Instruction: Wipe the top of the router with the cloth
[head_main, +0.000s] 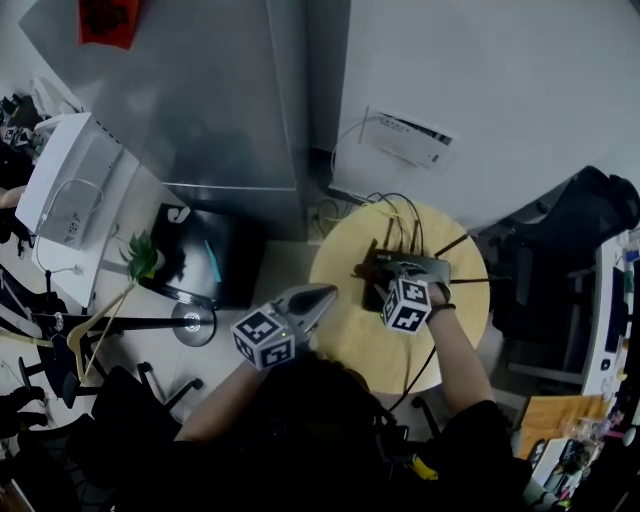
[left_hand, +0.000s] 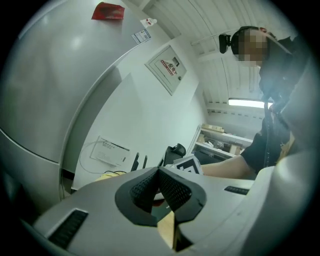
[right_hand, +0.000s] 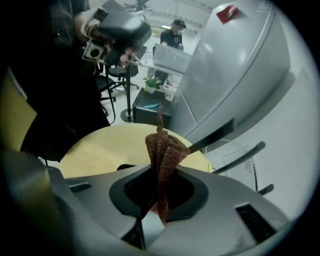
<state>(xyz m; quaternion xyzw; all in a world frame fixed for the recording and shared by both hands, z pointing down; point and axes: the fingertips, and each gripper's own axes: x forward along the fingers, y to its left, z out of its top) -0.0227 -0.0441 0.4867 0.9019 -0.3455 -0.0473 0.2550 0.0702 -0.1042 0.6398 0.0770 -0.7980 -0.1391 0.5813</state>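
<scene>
**Head view.** We look down on a round pale-yellow wooden desk (head_main: 350, 335) that carries a flat black router (head_main: 428, 266). The router's stick antennas point outward and thin cables (head_main: 400, 212) trail from its far side. The right tool (head_main: 393, 270) hangs over the router's near edge. The left tool (head_main: 322, 298) is held beside it, apart, above bare desk.

**Left gripper view.** The left tool (left_hand: 159, 174) is clenched pad against pad, with nothing between.

**Right gripper view.** The right tool (right_hand: 158, 192) grasps a folded reddish-brown woven cloth (right_hand: 164, 147), whose free end stands out past the jaws. Two antennas (right_hand: 216, 136) cross behind it. The router's top is hidden here, so we cannot tell whether the cloth touches it.

We judge that the cloth is being brought to the router, at or just before the first stroke. The next move calls for laying the free end flat and sweeping it across, clear of the antennas.
</scene>
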